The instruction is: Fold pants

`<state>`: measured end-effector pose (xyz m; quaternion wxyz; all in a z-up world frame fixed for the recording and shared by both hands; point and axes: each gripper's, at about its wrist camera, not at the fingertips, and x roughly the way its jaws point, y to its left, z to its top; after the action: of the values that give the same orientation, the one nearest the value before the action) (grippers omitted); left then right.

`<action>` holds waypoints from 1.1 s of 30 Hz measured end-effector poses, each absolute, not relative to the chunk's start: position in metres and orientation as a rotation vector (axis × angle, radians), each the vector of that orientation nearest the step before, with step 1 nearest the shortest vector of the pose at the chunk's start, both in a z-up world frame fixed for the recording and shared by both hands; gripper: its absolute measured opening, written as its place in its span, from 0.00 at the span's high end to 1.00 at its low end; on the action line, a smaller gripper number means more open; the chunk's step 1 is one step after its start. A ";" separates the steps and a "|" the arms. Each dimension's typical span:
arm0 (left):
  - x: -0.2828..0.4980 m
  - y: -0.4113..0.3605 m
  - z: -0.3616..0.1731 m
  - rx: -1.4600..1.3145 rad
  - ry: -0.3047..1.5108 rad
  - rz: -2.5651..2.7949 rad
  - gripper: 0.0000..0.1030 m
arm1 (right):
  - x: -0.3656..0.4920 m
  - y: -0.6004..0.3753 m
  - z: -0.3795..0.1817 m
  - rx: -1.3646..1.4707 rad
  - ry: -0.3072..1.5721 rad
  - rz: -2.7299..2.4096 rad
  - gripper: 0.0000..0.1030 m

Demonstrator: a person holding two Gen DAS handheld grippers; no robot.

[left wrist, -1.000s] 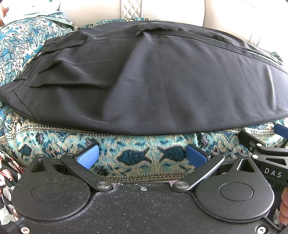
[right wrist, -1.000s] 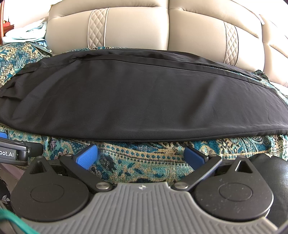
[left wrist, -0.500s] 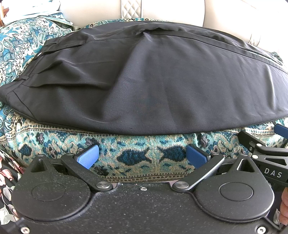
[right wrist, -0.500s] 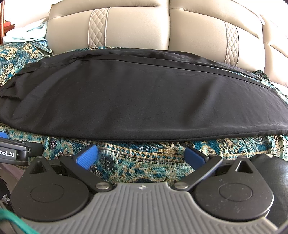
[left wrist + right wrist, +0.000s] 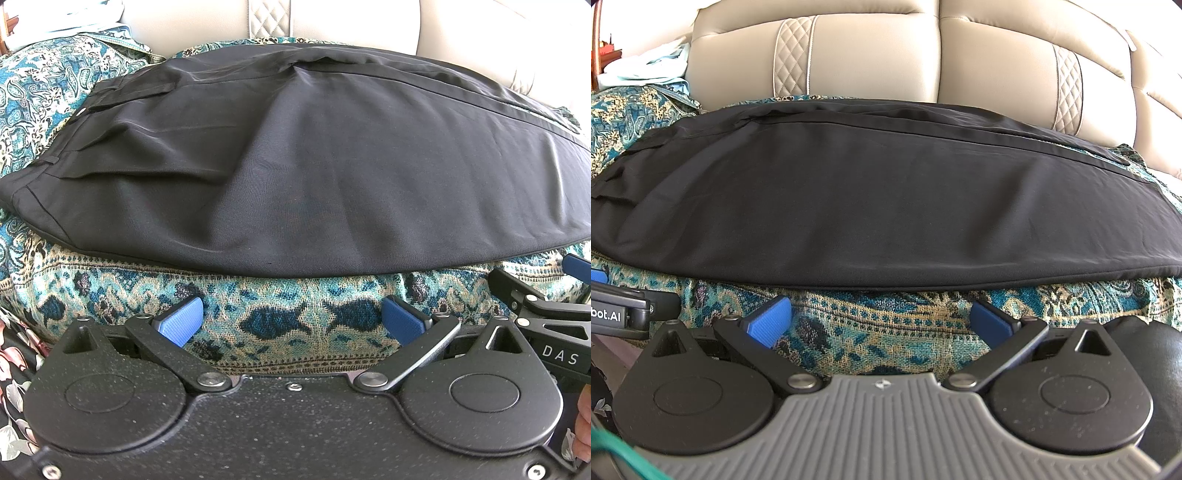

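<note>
Black pants (image 5: 314, 158) lie flat lengthwise on a patterned teal cover, one leg folded over the other, waistband at the left; they also show in the right wrist view (image 5: 886, 199). My left gripper (image 5: 291, 319) is open and empty, just short of the pants' near edge, toward the waist end. My right gripper (image 5: 881, 319) is open and empty, just short of the near edge further along the legs. Part of the right gripper (image 5: 546, 310) shows at the right edge of the left wrist view.
The teal patterned cover (image 5: 280, 325) drapes a beige leather sofa whose backrest (image 5: 871, 55) rises behind the pants. Light cloth (image 5: 646, 66) lies at the far left. A black rounded object (image 5: 1160, 369) sits by my right gripper.
</note>
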<state>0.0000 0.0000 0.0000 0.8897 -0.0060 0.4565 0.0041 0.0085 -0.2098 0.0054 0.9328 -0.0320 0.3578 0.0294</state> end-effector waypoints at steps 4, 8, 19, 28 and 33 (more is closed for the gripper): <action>0.000 0.000 0.000 -0.012 0.948 0.008 0.00 | 0.008 -0.210 0.006 -0.065 0.731 0.059 0.00; 0.000 0.000 0.000 -0.012 0.948 0.009 0.00 | 0.008 -0.210 0.006 -0.066 0.731 0.060 0.00; 0.000 0.000 0.000 -0.012 0.947 0.009 0.00 | 0.008 -0.212 0.005 -0.066 0.732 0.061 0.00; -0.001 0.000 0.000 -0.013 0.946 0.008 0.00 | 0.007 -0.210 0.006 -0.067 0.741 0.060 0.00; 0.010 0.008 0.006 -0.026 1.015 -0.028 0.01 | 0.014 -0.209 0.005 -0.068 0.768 0.060 0.00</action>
<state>0.0105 0.0081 0.0059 0.8738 -0.0126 0.4859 -0.0134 0.0140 -0.2090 0.0046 0.9262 -0.0333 0.3744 0.0294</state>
